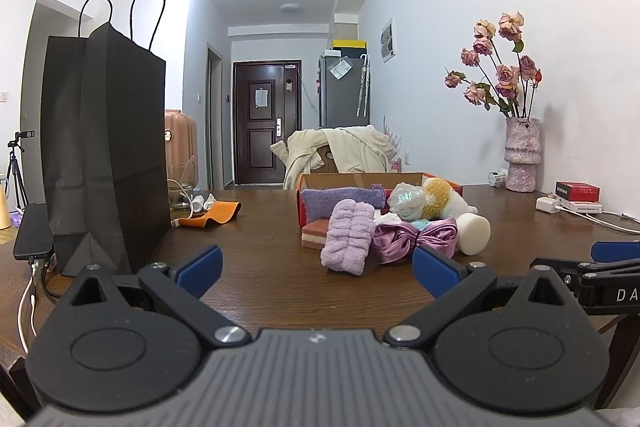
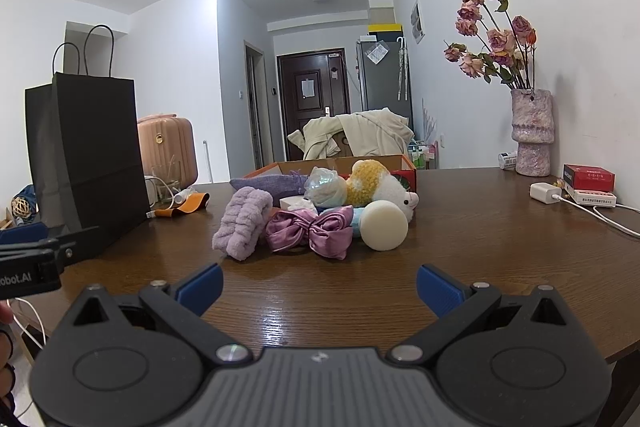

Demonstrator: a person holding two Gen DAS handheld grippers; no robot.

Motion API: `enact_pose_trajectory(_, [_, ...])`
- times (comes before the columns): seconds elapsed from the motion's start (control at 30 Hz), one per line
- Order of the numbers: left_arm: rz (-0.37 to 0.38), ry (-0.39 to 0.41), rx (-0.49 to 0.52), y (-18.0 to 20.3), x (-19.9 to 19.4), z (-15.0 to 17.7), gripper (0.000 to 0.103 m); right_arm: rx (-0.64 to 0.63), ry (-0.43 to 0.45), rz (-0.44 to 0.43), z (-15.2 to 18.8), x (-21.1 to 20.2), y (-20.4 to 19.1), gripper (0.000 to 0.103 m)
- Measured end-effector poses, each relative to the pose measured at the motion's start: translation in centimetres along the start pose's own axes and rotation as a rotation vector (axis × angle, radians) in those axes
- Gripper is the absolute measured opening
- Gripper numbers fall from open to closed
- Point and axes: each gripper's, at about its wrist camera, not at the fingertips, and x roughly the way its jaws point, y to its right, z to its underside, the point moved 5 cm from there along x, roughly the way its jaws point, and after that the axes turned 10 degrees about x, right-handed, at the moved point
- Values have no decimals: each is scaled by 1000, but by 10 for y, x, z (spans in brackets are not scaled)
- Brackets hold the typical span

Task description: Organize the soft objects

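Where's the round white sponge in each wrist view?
Left wrist: white sponge lies right of centre, at the pile's right end.
Right wrist: white sponge lies just right of centre, beside the purple satin bow.
Shared landmark: the flower vase by the wall.

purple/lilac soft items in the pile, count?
3. Fluffy lilac towel roll at the pile's front left; satin purple bow beside it, front centre; knitted lavender pouch behind, against the box. More may be hidden underneath.

Paper bag (image 1: 106, 147) stands left of soft pile (image 1: 384, 227), box (image 1: 360, 183) behind.
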Motion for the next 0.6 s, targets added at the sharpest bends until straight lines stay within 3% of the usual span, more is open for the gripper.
enact_pose_trajectory(0.6, [0, -2, 0, 0, 1, 0, 103, 1, 0, -1, 0, 1, 0, 103])
